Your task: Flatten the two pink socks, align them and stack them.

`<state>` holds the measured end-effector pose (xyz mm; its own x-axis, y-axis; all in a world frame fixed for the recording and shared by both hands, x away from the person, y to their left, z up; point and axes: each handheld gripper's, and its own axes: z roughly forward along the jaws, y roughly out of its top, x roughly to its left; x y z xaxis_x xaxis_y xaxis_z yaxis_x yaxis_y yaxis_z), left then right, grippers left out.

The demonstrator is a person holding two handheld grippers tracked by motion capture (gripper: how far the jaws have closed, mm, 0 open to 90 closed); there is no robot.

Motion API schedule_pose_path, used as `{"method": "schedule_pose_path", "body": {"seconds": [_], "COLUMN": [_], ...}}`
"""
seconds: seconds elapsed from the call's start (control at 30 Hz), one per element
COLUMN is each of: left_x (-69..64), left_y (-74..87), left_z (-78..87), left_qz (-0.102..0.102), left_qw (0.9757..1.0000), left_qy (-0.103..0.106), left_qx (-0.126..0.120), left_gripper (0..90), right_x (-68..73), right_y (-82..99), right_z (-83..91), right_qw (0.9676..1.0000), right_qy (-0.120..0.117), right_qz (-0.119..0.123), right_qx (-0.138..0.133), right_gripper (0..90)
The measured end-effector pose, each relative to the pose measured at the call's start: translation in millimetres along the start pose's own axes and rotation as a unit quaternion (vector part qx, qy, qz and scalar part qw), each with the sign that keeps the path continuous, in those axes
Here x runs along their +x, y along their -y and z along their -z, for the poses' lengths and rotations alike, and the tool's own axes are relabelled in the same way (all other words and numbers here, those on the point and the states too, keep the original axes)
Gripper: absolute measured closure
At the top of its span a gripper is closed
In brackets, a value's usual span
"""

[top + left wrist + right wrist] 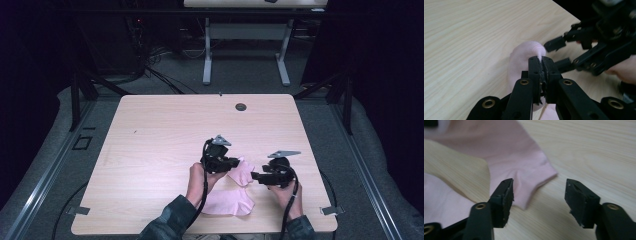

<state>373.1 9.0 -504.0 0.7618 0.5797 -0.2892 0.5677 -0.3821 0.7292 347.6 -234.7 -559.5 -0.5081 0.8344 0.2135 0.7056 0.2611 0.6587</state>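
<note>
Wood-grain counter carries 1 pink cloth near its front edge, between the 2 hands; the far and left parts lie open. No writing is legible. Left gripper has its fingers closed on a raised fold of the cloth, seen close in the left gripper view. Right gripper holds its fingers open just above a cloth corner, gripping nothing.

Pale pink cloth, plain and unpatterned, on a light wood-grain table. Both grippers, left and right, are black with brass-coloured rivets. Grey floor; white legs on the far desk.
</note>
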Motion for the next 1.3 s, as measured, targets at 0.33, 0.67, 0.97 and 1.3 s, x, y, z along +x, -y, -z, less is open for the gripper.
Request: {"method": "schedule_pose_path", "body": {"seconds": [0.33, 0.67, 0.97, 1.3], "left_x": [42.4, 72.1, 79.3, 72.0], "left_y": [24.0, 63.4, 66.6, 52.1], "left_z": [19.5, 28.7, 53.1, 24.0], "left_qz": [0.073, 0.112, 0.11, 0.055], "left_qw": [0.9972, 0.9923, 0.9897, 0.9888], "left_qy": [-0.01, -0.045, -0.091, -0.12], "left_qx": [-0.015, 0.028, 0.008, 0.069], "left_gripper": [86.0, 75.4, 42.4, 46.3], "right_x": [20.3, 15.9, 12.8, 15.0], "right_y": [-6.7, -13.8, -16.5, -16.1], "right_z": [-26.6, -29.6, -17.0, -25.1], "right_qw": [0.998, 0.9958, 0.9979, 0.9982], "right_qy": [0.014, 0.015, 0.02, 0.022], "right_qz": [0.049, 0.08, 0.058, 0.043], "right_qx": [0.036, 0.043, 0.022, 0.034], "right_gripper": [81.0, 80.5, 56.6, 56.8]}}
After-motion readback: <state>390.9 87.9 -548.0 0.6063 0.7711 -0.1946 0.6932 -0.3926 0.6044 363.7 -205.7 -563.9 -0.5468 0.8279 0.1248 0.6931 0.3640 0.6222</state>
